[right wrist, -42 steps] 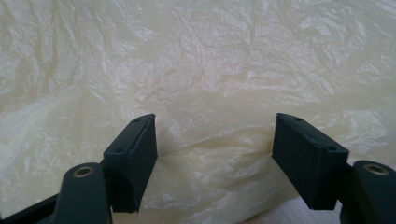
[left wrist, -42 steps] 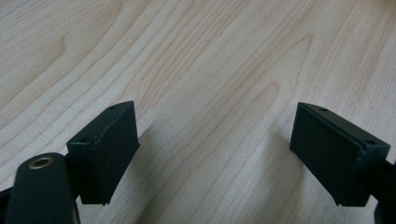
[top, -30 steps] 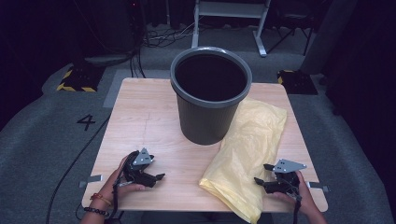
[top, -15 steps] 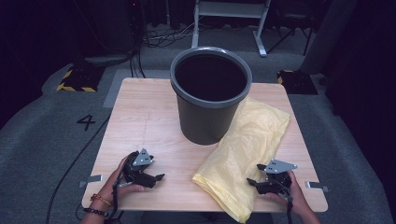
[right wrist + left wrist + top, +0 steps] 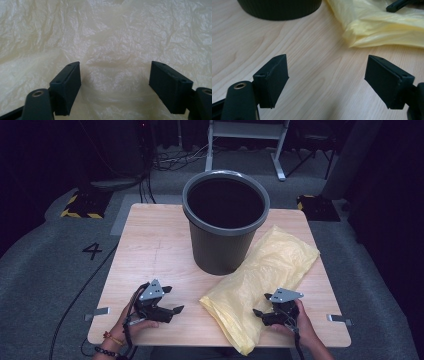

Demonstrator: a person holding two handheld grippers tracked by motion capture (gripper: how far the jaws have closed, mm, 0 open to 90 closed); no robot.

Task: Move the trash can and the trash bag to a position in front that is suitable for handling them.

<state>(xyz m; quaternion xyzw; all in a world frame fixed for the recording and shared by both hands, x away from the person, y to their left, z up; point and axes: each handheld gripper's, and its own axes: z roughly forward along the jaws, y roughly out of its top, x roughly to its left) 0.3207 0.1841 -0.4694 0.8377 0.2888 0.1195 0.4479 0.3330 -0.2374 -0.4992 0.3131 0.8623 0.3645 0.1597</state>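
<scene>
A dark grey bin [image 5: 226, 220] stands upright at the far middle of the wooden table [image 5: 150, 250]. A crumpled yellow plastic bag [image 5: 265, 270] lies flat to its right, reaching the near edge. My right gripper [image 5: 261, 304] sits over the bag's near end, open, with the yellow film [image 5: 107, 37] spread beneath and nothing pinched. My left gripper [image 5: 175, 300] rests at the near left, pointing right toward the bag's edge [image 5: 372, 32]. Its jaws have just been closing a little but stand open over bare wood, nothing between them [image 5: 326, 57]. The bin's base [image 5: 279, 8] shows ahead.
Small metal brackets [image 5: 97, 311] stick out at the table's near corners. Grey floor with a painted "4" [image 5: 93, 251] surrounds the table, with cables and a metal stand [image 5: 245, 135] behind it. The other gripper's jaw tip [image 5: 398, 5] shows over the bag.
My right gripper has moved left over the bag's near end, and the bag's near edge has bunched leftward. My left gripper stays in much the same spot.
</scene>
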